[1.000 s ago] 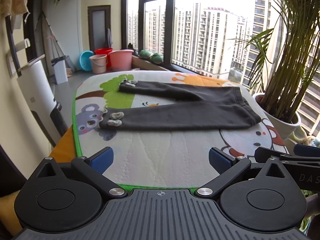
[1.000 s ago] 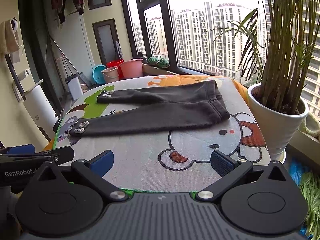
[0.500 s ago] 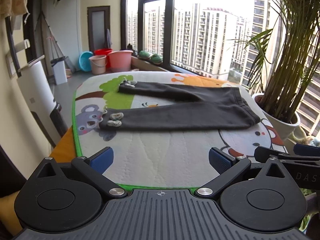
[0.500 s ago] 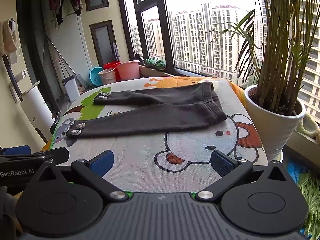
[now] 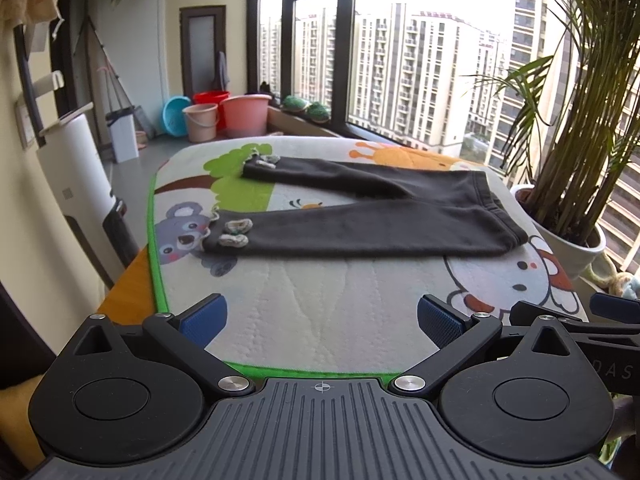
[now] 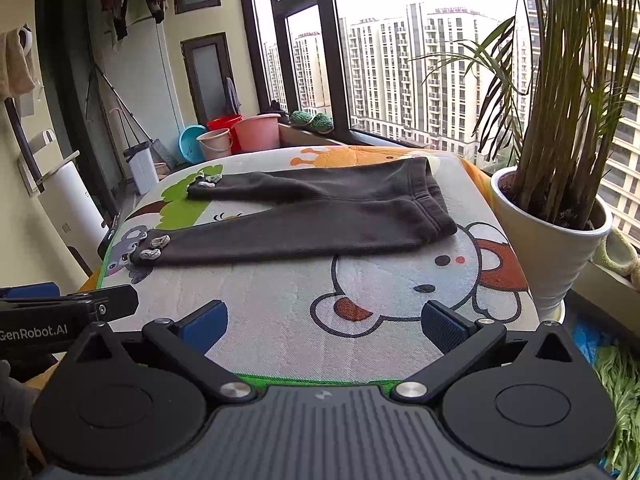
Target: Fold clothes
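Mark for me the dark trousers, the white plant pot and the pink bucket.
dark trousers (image 5: 360, 232): left wrist view, middle of the nearer leg.
white plant pot (image 6: 548, 256): right wrist view, front of its outer wall.
pink bucket (image 6: 258, 134): right wrist view, side wall below the rim.

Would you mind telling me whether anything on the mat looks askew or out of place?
Nothing stands out. The dark trousers lie flat on the cartoon mat, legs spread in a V and not yet folded. Both grippers, left and right, have open, empty jaws short of the trousers.
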Demonstrator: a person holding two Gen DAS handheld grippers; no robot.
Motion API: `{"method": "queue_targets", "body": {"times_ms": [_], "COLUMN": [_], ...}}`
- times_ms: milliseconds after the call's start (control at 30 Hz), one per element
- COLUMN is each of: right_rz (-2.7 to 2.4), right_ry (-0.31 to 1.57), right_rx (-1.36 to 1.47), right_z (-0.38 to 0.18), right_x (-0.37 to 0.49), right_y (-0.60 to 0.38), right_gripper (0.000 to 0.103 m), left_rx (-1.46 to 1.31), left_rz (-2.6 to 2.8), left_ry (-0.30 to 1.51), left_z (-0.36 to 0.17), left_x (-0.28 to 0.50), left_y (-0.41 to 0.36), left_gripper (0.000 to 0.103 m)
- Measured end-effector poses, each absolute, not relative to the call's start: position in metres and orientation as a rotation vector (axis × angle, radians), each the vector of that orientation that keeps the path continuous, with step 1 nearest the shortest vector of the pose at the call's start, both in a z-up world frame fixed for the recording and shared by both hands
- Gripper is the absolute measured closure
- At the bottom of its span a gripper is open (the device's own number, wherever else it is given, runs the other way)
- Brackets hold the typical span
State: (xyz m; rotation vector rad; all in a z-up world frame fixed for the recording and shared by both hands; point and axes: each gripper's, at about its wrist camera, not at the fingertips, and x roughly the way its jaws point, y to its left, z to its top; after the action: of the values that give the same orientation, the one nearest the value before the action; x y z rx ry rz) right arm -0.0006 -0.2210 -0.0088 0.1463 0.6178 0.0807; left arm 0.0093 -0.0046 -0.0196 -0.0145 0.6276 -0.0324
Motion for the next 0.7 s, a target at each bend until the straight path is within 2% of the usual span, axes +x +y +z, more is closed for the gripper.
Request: {"method": "queue_targets", "body": {"times_ms": [700], "right_rz": [0.091], "right_ry": [0.617], "right_rx": [0.146], "right_z": [-0.008], "right_x": [-0.0009], "right_y": [-0.2204], "right_gripper": [0.0], "left_rx": [-0.011], "left_rz": [-0.031], "left_ry": [0.636], "left_z": [-0.0197], "left_x": [0.0116], "left_y": [-0.0065], "left_gripper": [0.0]}}
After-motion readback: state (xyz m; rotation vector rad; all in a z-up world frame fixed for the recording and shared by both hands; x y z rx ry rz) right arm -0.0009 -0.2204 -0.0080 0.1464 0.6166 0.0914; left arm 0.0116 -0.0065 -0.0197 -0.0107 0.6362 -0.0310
